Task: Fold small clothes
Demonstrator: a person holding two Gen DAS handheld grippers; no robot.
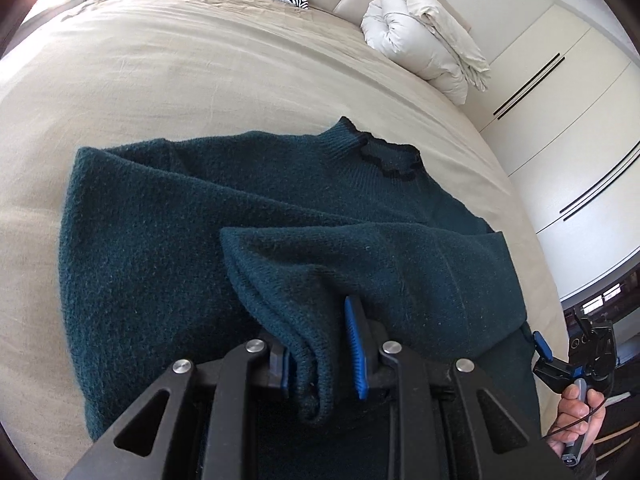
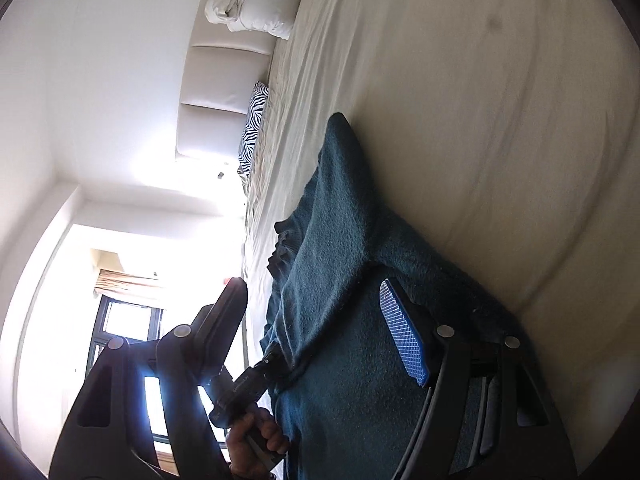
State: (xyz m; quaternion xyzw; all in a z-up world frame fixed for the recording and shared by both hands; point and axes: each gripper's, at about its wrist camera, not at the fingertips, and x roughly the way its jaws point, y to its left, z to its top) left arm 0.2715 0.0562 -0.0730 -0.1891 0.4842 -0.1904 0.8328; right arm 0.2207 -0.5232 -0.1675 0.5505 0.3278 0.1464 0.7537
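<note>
Left gripper (image 1: 320, 360) angled downward, fingers pinching fabric fold; right gripper (image 2: 320, 332) rolled sideways, fingers spread wide.

Daylight lit the room brightly. In the right wrist view the window (image 2: 124, 320) was blown out to white glare, silhouetting the near gripper finger. Both fisheye views bent straight lines and darkened at the corners. The bed sheet (image 2: 500, 140) looked slightly soft and smeared.

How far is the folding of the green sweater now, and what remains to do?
Early stage. Done: the sweater lies on the bed, collar away from the person. In hand: the left tool pinches a fold of its knit, lifted over the body. The right tool is open at the sweater's edge, gripping nothing. Left: the remaining folds.
</note>
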